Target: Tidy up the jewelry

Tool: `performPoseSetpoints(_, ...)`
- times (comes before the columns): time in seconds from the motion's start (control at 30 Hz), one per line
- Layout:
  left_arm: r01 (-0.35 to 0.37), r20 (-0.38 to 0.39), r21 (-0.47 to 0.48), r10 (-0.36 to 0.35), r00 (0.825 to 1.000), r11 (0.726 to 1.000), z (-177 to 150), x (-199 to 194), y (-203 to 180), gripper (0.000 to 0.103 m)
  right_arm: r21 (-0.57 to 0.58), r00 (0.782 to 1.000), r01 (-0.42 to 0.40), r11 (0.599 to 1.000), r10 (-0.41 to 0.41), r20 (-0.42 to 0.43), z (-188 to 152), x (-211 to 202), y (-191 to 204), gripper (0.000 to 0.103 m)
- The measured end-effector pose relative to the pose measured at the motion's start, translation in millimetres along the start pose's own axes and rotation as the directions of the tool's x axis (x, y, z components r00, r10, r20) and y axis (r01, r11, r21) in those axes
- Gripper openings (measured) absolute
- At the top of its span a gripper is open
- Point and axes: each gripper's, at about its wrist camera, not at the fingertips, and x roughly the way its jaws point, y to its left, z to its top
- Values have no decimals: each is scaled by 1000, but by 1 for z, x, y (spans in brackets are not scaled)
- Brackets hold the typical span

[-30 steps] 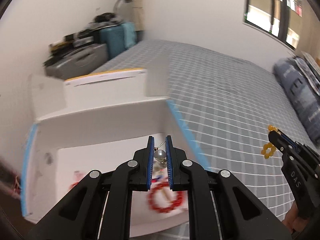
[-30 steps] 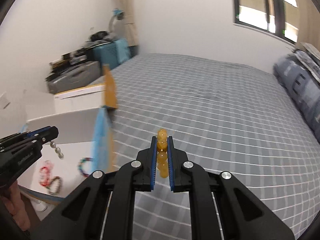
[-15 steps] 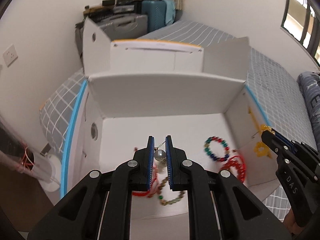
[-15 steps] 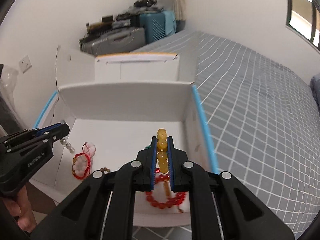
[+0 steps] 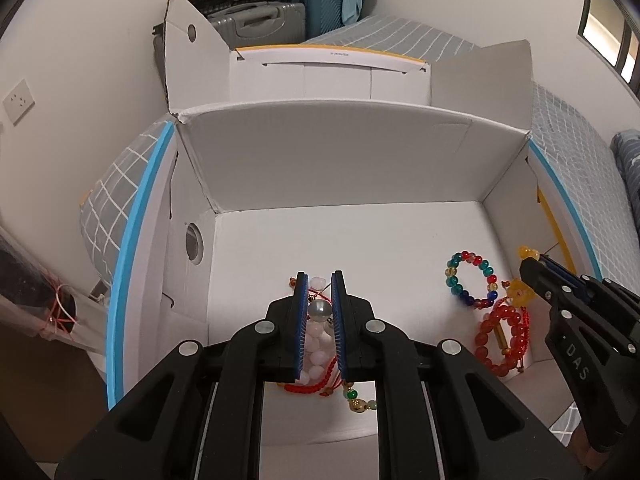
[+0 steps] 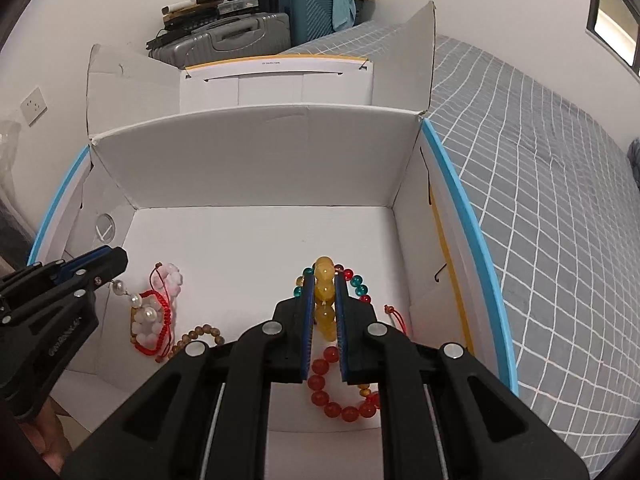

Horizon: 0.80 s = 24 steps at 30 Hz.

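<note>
over the white box (image 5: pixel 340 168) the left gripper (image 5: pixel 319 312) pinched a slippery pearl string (image 6: pixel 134 300); the right gripper (image 6: pixel 324 312), jaws just easing, loosely held limp yellow beads (image 6: pixel 324 292).

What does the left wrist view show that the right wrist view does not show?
Only the left wrist view: the grey pearl pinched between the left tongs, and a clear plastic bag tied with red string beside the box.

Only the right wrist view: the brown wooden bead bracelet, and the pearl strand hanging from the left tongs.

Both: the open white cardboard box, the multicoloured glass bead bracelet, the red bead bracelet.
</note>
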Motion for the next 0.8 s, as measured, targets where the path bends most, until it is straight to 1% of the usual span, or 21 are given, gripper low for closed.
performPoseSetpoints(0.03,1,3,-1,-1,1000,1000,1,0,1,13,9,1000,-5,1000,5,7,0,-2,-1,30)
performPoseSetpoints(0.1,-11,4,-5,11,1000,1000,1,-2,2,20,30,1000,-10,999,9,25,2,-7,-5,51)
performPoseSetpoints(0.13,-4,4,-15,5,1000,1000,0,-4,3,30,31,999,-12,999,11,30,2,-10,-5,52)
performPoseSetpoints(0.17,7,4,-26,-7,1000,1000,1,-6,3,38,30,999,-11,999,10,33,2,-12,-6,55)
performPoseSetpoints(0.2,15,8,-32,-15,1000,999,0,-10,4,42,34,999,-11,999,9,44,2,-18,-8,59)
performPoseSetpoints(0.23,24,27,-35,-23,999,999,-2,-17,4,48,36,998,-9,999,7,57,2,-23,-9,67)
performPoseSetpoints(0.27,18,45,-33,-16,999,999,-3,-24,4,56,33,998,-7,999,4,70,1,-29,-11,72)
performPoseSetpoints(0.3,6,74,-32,-4,997,999,-4,-33,3,62,30,996,-5,1000,2,91,0,-37,-13,74)
performPoseSetpoints(0.33,1,98,-32,2,995,999,-7,-40,4,74,32,994,-1,999,-2,106,-2,-43,-15,78)
performPoseSetpoints(0.37,-1,126,-33,5,992,999,-9,-49,4,82,35,992,0,999,-5,129,-5,-51,-19,83)
performPoseSetpoints(0.4,-4,154,-36,9,988,999,-13,-58,4,85,36,990,-4,999,-2,142,-7,-56,-21,86)
performPoseSetpoints(0.43,-10,172,-39,16,985,999,-15,-64,4,91,38,988,-8,999,2,157,-11,-63,-25,90)
performPoseSetpoints(0.47,-16,200,-46,25,979,999,-18,-72,5,97,38,986,-5,999,-2,164,-14,-67,-28,91)
performPoseSetpoints(0.5,-14,224,-54,26,974,998,-22,-79,6,97,38,985,-2,999,-4,173,-17,-71,-31,93)
performPoseSetpoints(0.57,-2,249,-53,15,968,999,-29,-89,6,97,41,980,-1,999,-8,199,-27,-82,-38,96)
performPoseSetpoints(0.67,2,279,-50,12,960,999,-42,-103,3,97,30,973,19,999,-25,231,-42,-95,-41,96)
performPoseSetpoints(0.73,-1,290,-38,12,957,999,-52,-107,1,97,34,967,16,999,-24,254,-54,-103,-44,96)
performPoseSetpoints(0.8,7,301,-38,5,954,999,-66,-112,1,97,45,965,-7,999,-5,263,-66,-108,-47,96)
